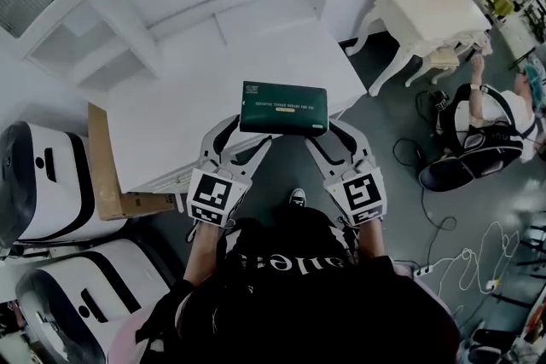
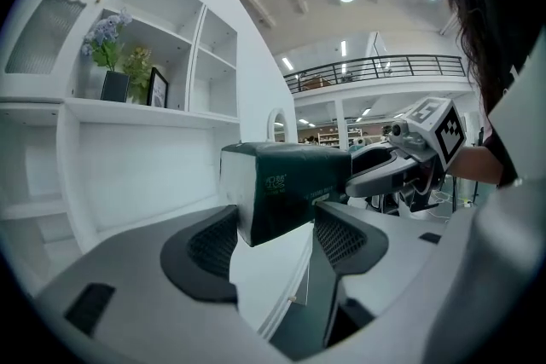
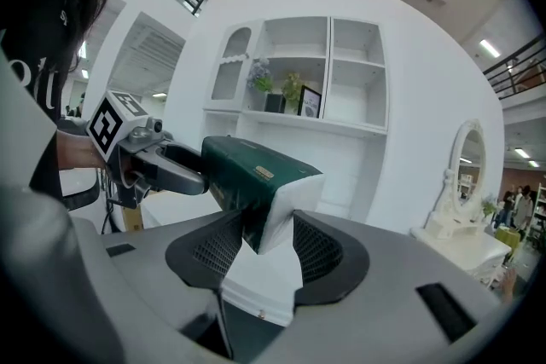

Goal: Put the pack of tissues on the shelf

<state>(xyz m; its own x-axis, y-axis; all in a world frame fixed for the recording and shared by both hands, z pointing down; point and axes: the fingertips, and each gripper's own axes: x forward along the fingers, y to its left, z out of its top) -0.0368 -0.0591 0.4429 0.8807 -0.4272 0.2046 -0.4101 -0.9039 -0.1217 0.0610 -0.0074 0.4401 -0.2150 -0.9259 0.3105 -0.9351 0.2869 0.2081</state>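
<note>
The dark green pack of tissues (image 1: 283, 108) hangs level in the air over the near edge of the white counter (image 1: 196, 89). My left gripper (image 1: 246, 135) is shut on its left end and my right gripper (image 1: 331, 135) on its right end. In the left gripper view the pack (image 2: 286, 187) sits between the jaws of my left gripper (image 2: 273, 239), with the right gripper (image 2: 409, 158) at its far end. The right gripper view shows the pack (image 3: 252, 170) clamped in the right gripper (image 3: 260, 247). The white shelf unit (image 3: 299, 124) stands behind the counter.
A flower vase (image 2: 111, 64) and a picture frame (image 2: 158, 87) stand on an upper shelf. A cardboard box (image 1: 107, 175) leans left of the counter, beside white pods (image 1: 43, 183). A white dressing table (image 1: 426, 8) and a seated person (image 1: 486, 124) are at the right; cables lie on the floor.
</note>
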